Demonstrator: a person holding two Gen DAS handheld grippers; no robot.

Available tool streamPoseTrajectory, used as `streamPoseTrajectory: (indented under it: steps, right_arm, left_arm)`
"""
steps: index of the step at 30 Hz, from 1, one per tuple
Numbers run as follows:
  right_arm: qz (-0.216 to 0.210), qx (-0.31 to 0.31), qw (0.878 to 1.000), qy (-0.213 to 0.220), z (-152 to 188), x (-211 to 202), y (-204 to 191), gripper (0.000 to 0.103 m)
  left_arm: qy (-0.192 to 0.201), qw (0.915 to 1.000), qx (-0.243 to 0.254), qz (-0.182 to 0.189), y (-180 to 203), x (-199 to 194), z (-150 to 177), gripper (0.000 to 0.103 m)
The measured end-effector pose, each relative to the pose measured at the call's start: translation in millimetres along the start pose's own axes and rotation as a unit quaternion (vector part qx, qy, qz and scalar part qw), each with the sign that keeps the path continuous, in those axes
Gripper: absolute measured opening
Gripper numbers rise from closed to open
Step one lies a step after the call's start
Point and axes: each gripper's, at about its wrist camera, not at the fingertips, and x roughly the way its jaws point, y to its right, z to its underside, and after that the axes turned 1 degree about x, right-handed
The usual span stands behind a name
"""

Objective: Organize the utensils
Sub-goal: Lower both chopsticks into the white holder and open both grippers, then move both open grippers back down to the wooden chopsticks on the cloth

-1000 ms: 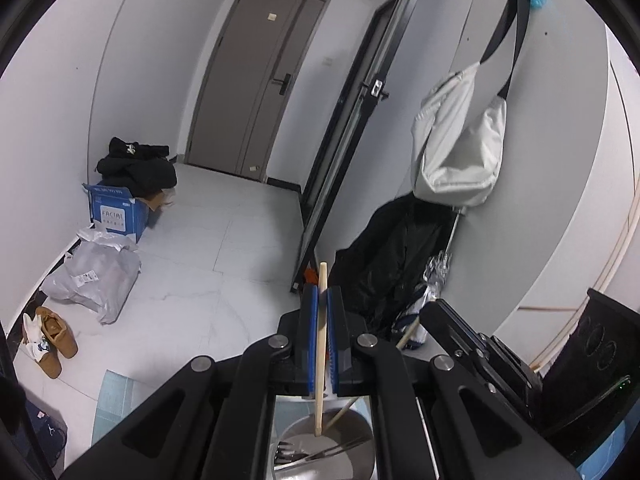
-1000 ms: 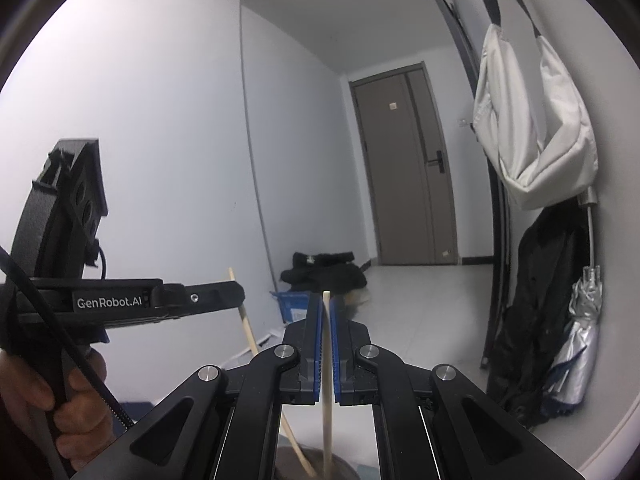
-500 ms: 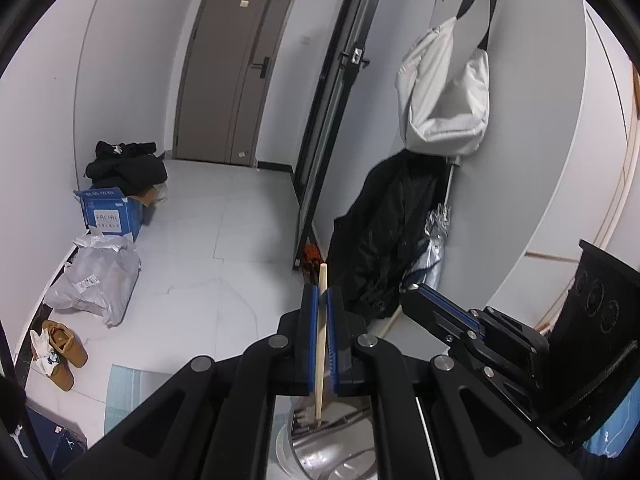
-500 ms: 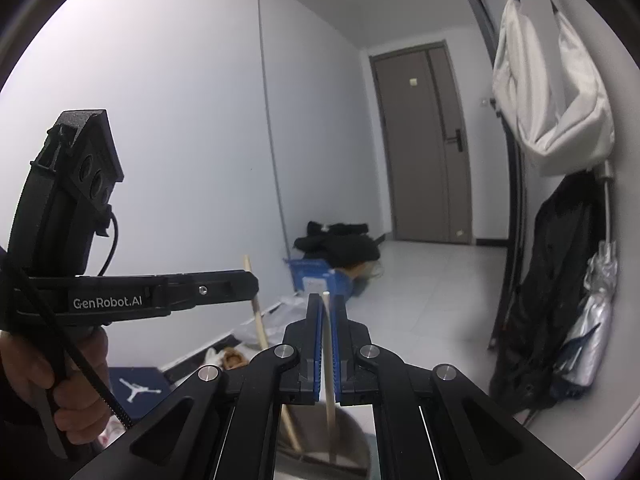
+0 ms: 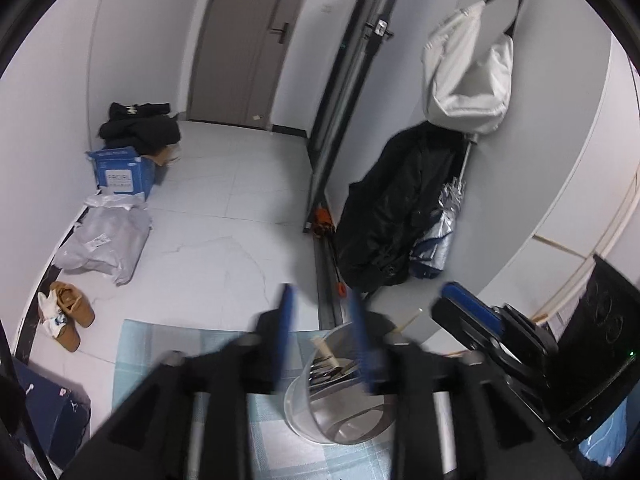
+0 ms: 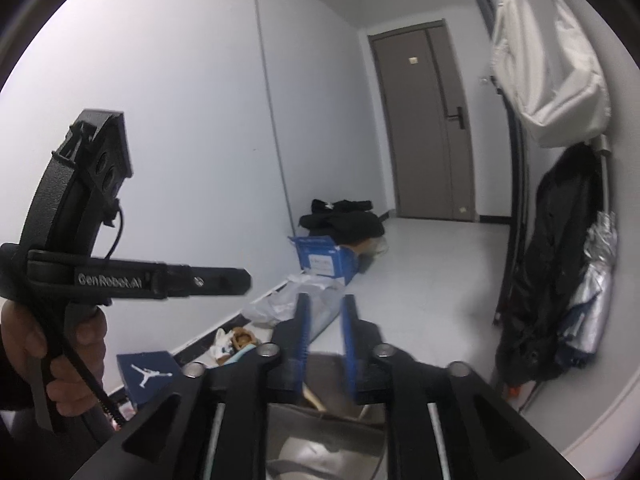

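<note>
The chopsticks (image 5: 326, 351) now stand inside the steel utensil cup (image 5: 340, 408), leaning among the metal cutlery there, with one wooden end poking past the rim. A second ago each gripper pinched one chopstick upright above the cup; both have since let go. The left gripper (image 5: 323, 336) is spread wide and empty over the cup, blurred by motion, and the right gripper (image 6: 325, 340) is likewise parted and holds nothing. This pair looks delivered, so the cup on the checked cloth (image 5: 272, 448) likely awaits further utensils.
</note>
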Motion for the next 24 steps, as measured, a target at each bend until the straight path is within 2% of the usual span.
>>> streamPoseTrajectory:
  steps: [1,3,8,13,18,22,24]
  right_arm:
    - [0.008,0.005,1.000,0.001,1.0,-4.0,-1.0,0.042]
    - [0.017,0.018,1.000,-0.003,3.2,-10.9,-2.1,0.054]
    - [0.025,0.015,0.999,-0.012,10.1,-29.6,-16.9,0.055]
    - [0.031,0.009,0.999,-0.016,16.5,-44.4,-40.6,0.070]
    - [0.031,0.001,0.999,-0.012,26.2,-57.0,-63.6,0.077]
    - [0.037,-0.002,0.999,-0.013,35.7,-66.7,-80.3,0.083]
    - [0.040,0.001,0.999,-0.016,42.0,-69.8,-85.4,0.083]
  left_arm:
    - [0.005,1.0000,-0.002,-0.006,-2.4,-4.3,1.1,0.042]
    - [0.012,0.9995,-0.010,-0.027,-7.8,-10.1,5.3,0.046]
    - [0.013,0.9977,-0.023,-0.063,-14.7,-27.4,20.2,0.050]
    - [0.043,0.9950,-0.038,-0.082,-15.2,-50.0,32.0,0.069]
    - [0.062,0.9921,-0.050,-0.097,-16.3,-67.5,43.5,0.085]
    - [0.070,0.9899,-0.062,-0.107,-22.4,-75.8,57.1,0.090]
    - [0.072,0.9889,-0.060,-0.115,-24.0,-77.7,64.7,0.096]
